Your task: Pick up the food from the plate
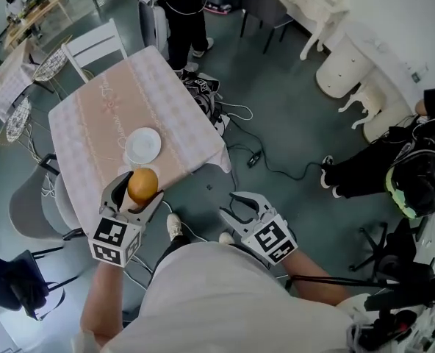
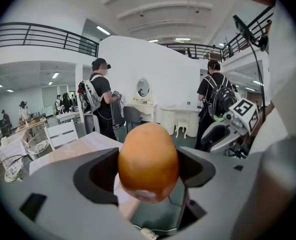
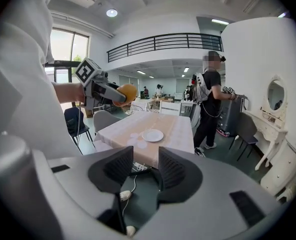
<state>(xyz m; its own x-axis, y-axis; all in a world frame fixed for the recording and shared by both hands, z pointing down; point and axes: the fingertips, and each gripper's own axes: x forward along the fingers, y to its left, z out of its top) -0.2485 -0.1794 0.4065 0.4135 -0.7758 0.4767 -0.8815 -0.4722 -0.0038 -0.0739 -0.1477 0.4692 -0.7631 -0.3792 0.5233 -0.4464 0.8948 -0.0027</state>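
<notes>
A round orange-brown piece of food (image 1: 142, 186) (image 2: 148, 161) sits gripped between the jaws of my left gripper (image 1: 139, 191) (image 2: 148, 170), held just off the near edge of the table (image 1: 92, 123). The white plate (image 1: 142, 145) lies bare on the pink tablecloth just beyond it. My right gripper (image 1: 242, 206) (image 3: 146, 170) hangs over the floor to the right of the table, open with nothing between its pads. In the right gripper view the left gripper (image 3: 99, 88) carries the food (image 3: 127, 94) at the left, with the plate (image 3: 152, 135) on the table (image 3: 168, 126) ahead.
A white chair (image 1: 92, 44) stands at the table's far side and a grey chair (image 1: 28, 213) at its left. Cables (image 1: 236, 116) trail across the floor by the table's right corner. A person (image 1: 187, 13) stands beyond the table; white furniture (image 1: 342, 68) lines the right.
</notes>
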